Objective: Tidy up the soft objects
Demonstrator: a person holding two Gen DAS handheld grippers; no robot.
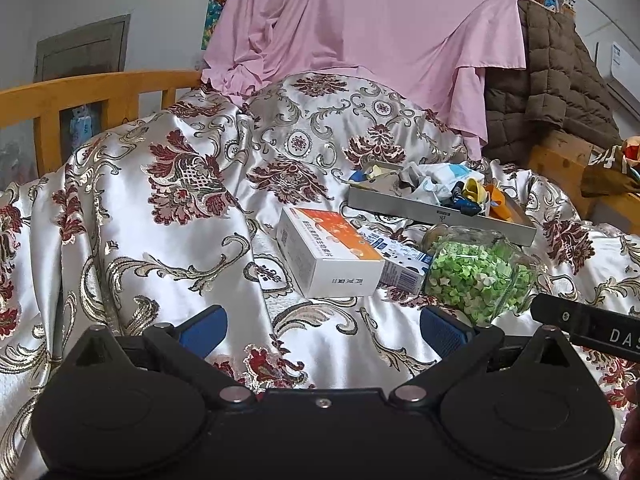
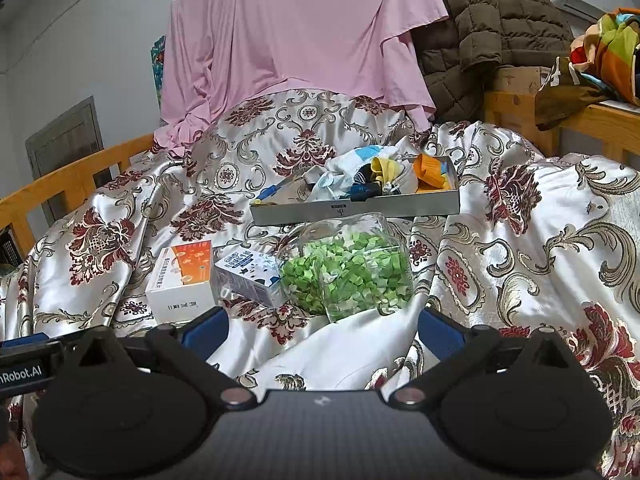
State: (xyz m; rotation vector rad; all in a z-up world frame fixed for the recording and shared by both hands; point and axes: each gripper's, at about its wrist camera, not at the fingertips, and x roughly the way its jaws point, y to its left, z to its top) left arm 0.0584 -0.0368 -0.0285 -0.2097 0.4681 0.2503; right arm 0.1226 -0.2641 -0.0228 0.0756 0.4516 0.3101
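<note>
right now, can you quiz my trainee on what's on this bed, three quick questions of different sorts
1. True or false: the grey tray holding the soft items lies farther from the cameras than the jar of green paper stars.
2. Multiple choice: what lies directly beside the jar, on its left in both views? A) the orange and white box B) the small blue and white carton C) the pink sheet
3. Fill in: the left gripper and right gripper both have their fingers ____ and hold nothing.

Key: 1 true; 2 B; 3 open
</note>
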